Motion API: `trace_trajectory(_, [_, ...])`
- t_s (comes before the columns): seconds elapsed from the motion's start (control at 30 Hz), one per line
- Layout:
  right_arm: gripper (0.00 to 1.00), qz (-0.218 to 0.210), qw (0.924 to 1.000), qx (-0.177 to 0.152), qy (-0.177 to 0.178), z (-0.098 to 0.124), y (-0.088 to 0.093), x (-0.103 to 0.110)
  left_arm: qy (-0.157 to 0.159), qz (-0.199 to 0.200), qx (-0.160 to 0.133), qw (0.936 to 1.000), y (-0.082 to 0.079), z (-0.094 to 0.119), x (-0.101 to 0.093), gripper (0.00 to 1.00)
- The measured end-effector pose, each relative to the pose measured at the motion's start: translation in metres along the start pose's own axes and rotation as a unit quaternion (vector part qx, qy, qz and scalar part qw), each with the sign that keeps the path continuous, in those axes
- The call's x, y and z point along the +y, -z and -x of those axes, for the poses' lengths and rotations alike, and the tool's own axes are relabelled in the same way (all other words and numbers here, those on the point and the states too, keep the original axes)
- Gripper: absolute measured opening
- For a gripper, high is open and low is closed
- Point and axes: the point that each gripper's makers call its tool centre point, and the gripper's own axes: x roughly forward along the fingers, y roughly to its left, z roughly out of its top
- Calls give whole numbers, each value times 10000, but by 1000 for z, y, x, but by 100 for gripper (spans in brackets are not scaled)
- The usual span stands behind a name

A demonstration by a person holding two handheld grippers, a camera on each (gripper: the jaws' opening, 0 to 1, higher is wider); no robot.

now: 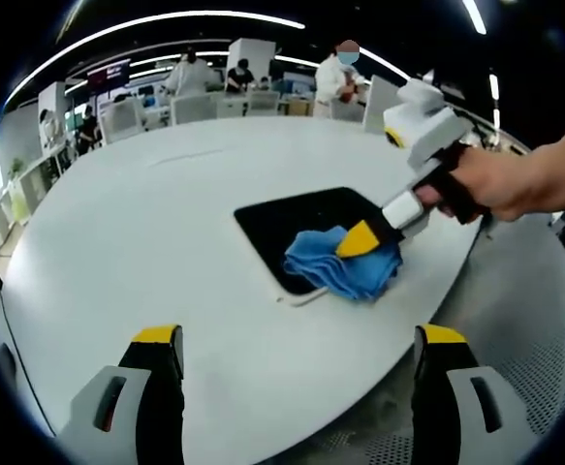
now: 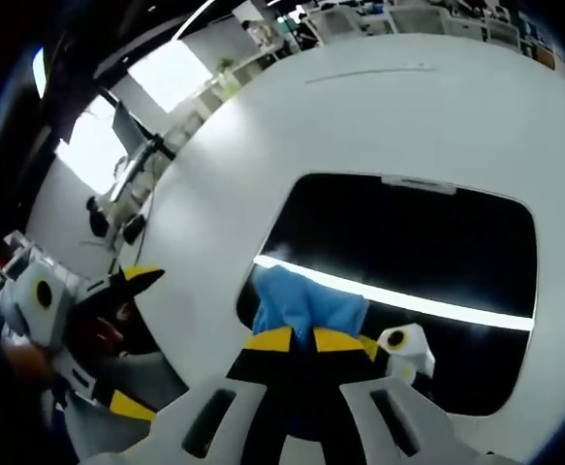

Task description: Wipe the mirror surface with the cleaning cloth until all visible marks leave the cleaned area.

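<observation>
Cloth in hand, we are wiping on the mirror itself. In the left gripper view the blue cleaning cloth (image 1: 345, 263) lies bunched on the near right part of the dark mirror (image 1: 292, 221), which rests flat on the white table (image 1: 146, 242). Our right gripper (image 1: 364, 237) comes in from the right, held by a hand (image 1: 500, 182), with its yellow tips pressed down into the cloth.

In the right gripper view the right gripper (image 2: 297, 341) has its jaws drawn together on the cleaning cloth (image 2: 306, 305), pinching a fold of it against the glass. The cloth sits at the near left corner of the mirror (image 2: 408, 252) in this view, and a bright reflected strip runs across the glass just beyond it. Most of the dark surface stretches away from the fingertips toward the far and right side, so we judge the coming stroke has to push outward along the mirror's long axis. We cannot make out any marks on the glass from here.

Our left gripper (image 1: 297, 349) hangs over the near table edge, jaws wide apart and holding nothing, well short of the mirror. The right hand is plainly the nearer one to the work.
</observation>
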Motion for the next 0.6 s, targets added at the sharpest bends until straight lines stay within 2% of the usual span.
trace_trajectory(0.07, [1, 86, 10000, 16, -18, 1, 2, 0, -30, 5, 2, 10000, 0, 1, 1, 99])
trace_trajectory(0.17, [0, 157, 9998, 39, -69, 0, 1, 0, -49, -208, -224, 9995, -11, 3, 0, 99])
trace_trajectory(0.23, [0, 125, 9998, 71, -102, 0, 2, 0, -52, -182, -198, 9996, -9, 3, 1, 99])
trace_trajectory(0.37, [0, 197, 9997, 149, -63, 2, 2, -1, -260, -233, -197, 9992, -7, 5, 10, 99])
trace_trajectory(0.5, [0, -94, 9997, 152, -173, 1, 0, -2, -126, -323, -192, 9992, -6, 4, 5, 99])
trace_trajectory(0.6, [0, -194, 9995, 168, -189, 1, -1, -3, -140, -308, -69, 9994, -1, 2, 7, 99])
